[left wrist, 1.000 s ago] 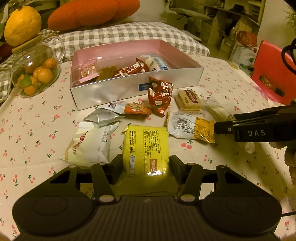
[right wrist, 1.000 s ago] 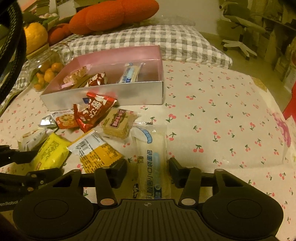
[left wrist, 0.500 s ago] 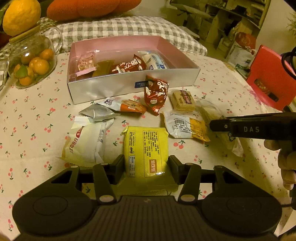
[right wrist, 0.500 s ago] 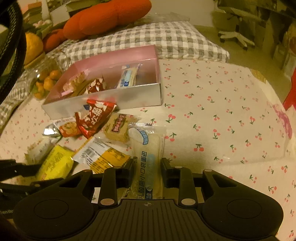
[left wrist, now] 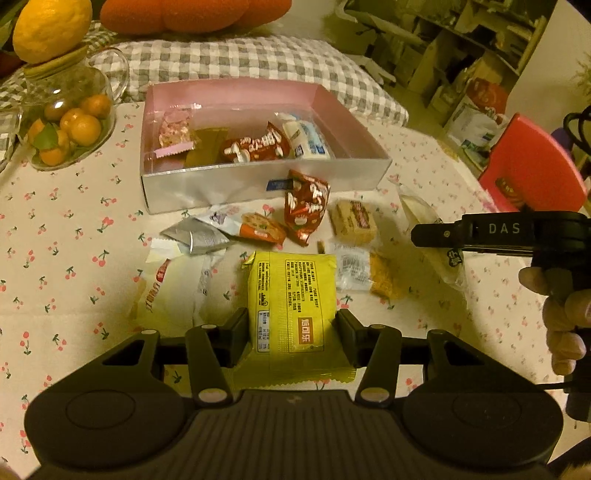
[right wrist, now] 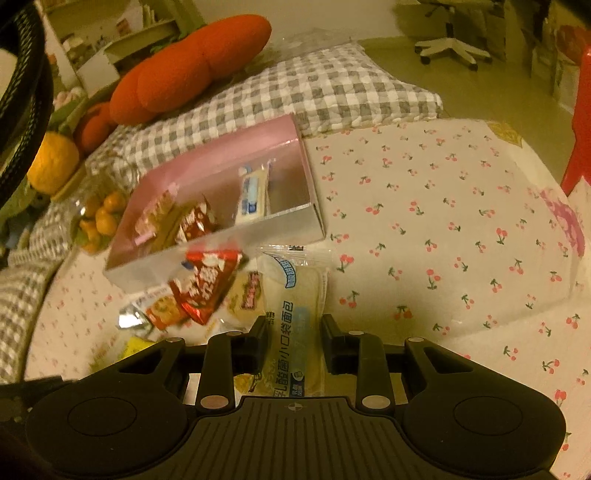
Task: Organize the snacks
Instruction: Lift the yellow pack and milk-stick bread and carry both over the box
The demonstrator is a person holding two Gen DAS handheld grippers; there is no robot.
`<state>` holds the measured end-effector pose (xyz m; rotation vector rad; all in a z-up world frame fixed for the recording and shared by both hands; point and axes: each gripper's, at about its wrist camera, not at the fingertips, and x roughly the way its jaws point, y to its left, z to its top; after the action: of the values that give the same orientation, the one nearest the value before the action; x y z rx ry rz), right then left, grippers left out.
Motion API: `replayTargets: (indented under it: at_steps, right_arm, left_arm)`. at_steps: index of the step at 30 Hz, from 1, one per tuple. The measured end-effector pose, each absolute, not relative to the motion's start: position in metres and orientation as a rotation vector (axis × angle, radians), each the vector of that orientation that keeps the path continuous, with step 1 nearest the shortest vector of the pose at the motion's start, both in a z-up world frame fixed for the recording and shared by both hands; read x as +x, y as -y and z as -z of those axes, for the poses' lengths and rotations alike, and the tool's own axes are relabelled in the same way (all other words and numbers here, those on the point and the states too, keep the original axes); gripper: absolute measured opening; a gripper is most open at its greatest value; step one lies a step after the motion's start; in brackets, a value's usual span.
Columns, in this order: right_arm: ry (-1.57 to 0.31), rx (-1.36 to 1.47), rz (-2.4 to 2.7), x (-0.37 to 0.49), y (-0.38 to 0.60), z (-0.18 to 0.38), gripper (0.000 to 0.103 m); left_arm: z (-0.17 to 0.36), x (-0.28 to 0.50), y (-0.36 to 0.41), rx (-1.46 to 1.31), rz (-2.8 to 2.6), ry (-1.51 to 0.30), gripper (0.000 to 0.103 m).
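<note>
My left gripper (left wrist: 291, 317) is shut on a yellow snack packet (left wrist: 291, 291), which hangs just above the cherry-print cloth. My right gripper (right wrist: 294, 325) is shut on a long clear bread packet (right wrist: 295, 288), lifted and tilted. In the left wrist view the right gripper (left wrist: 421, 236) shows side-on with the bread packet (left wrist: 447, 266) hanging from it. Beyond stands the pink-lined box (left wrist: 258, 184) with several snacks inside. In front of it lie a red packet (left wrist: 306, 206), a beige biscuit packet (left wrist: 354, 221), an orange cracker packet (left wrist: 258, 229) and a white packet (left wrist: 173, 291).
A glass jar of small oranges (left wrist: 70, 122) stands left of the box, with a big yellow citrus (left wrist: 51, 26) on top. A checked cushion (left wrist: 240, 62) lies behind. A red chair (left wrist: 532, 173) is at the right edge. A hand (left wrist: 561, 314) grips the right tool.
The right jaws closed on the bread packet, then lifted it and rolled. The left gripper rose with the yellow packet, and the box now looks lower in its view.
</note>
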<state>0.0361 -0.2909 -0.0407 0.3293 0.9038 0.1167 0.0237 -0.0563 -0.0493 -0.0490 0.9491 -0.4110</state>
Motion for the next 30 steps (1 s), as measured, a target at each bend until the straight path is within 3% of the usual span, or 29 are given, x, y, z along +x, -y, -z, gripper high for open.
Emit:
replayTargets:
  at_steps: [13, 30]
  right_arm:
    - [-0.842, 0.48, -0.112, 0.063, 0.295, 0.012, 0.028]
    - [-0.751, 0.585, -0.09, 0.119, 0.281, 0.017, 0.028]
  left_arm:
    - [0.021, 0.047, 0.033, -0.14, 0.37, -0.877, 0.047]
    - [0.011, 0.106, 0.034, -0.258, 0.283, -0.753, 0.047]
